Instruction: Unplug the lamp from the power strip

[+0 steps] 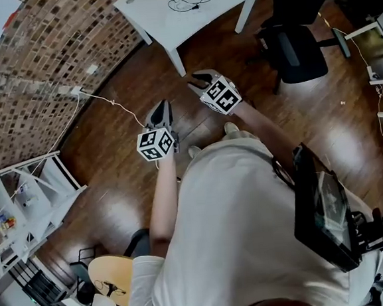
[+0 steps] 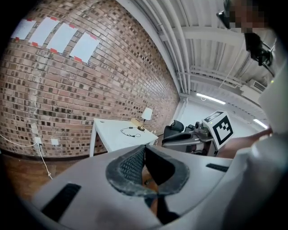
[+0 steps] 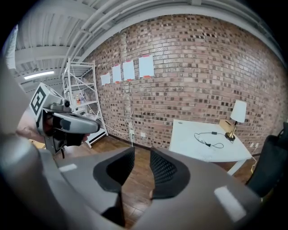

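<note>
A small lamp (image 2: 146, 114) with a white shade stands at the far end of the white table (image 2: 112, 134); it also shows in the right gripper view as the lamp (image 3: 237, 114). A black cord (image 3: 209, 139) lies looped on the table (image 1: 166, 14). No power strip shows. My left gripper (image 1: 163, 106) is held in the air above the wooden floor, well short of the table, its tips together and empty (image 2: 144, 148). My right gripper (image 1: 196, 80) is beside it, open, with only floor showing in the gap between its pads (image 3: 141, 152).
A brick wall (image 1: 36, 56) carries an outlet with a white cable (image 1: 76, 91) trailing over the floor. A black office chair (image 1: 295, 46) stands right of the table. White shelving (image 1: 29, 196) is at the left, and a yellow seat (image 1: 112, 272) is behind me.
</note>
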